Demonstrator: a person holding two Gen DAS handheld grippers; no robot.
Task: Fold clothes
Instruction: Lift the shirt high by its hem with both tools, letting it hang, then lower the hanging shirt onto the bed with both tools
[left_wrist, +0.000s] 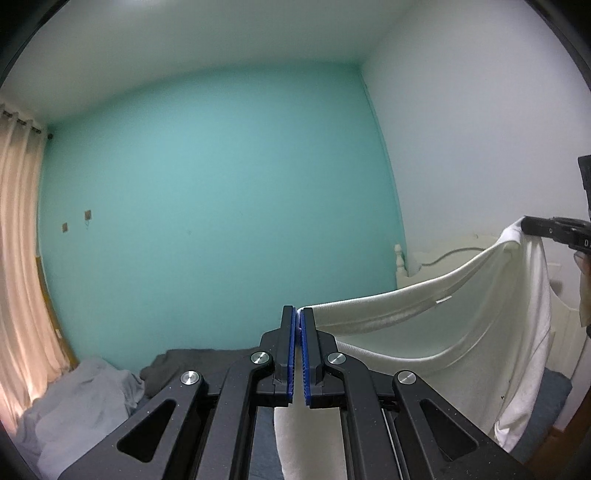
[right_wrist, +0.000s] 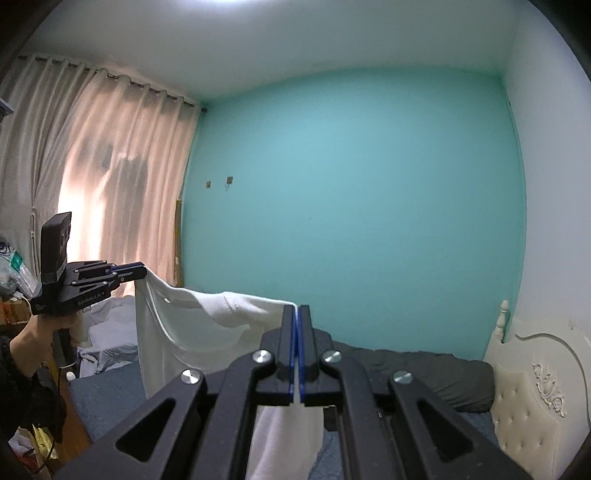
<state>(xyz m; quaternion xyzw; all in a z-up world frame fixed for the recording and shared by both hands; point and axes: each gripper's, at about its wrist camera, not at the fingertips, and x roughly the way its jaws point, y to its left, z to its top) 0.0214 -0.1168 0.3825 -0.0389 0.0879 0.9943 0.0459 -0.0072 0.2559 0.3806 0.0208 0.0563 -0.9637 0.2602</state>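
I see the garment (left_wrist: 424, 332) strung between my left gripper (left_wrist: 298, 314) and right gripper (right_wrist: 296, 312), above the bed (right_wrist: 424, 369); curtain (right_wrist: 110, 166) at left.

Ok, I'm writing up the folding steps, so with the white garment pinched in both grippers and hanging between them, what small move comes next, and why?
Probably draw the two grippers apart a little. The white garment sags in a curve between the left gripper and the right gripper, both shut on its top edge, above the bed. Taking out the slack should let it hang flat before laying it down.

Left tongs (left_wrist: 298, 314) and right tongs (right_wrist: 296, 312) clamped tight, held level, pointing toward twelve o'clock.
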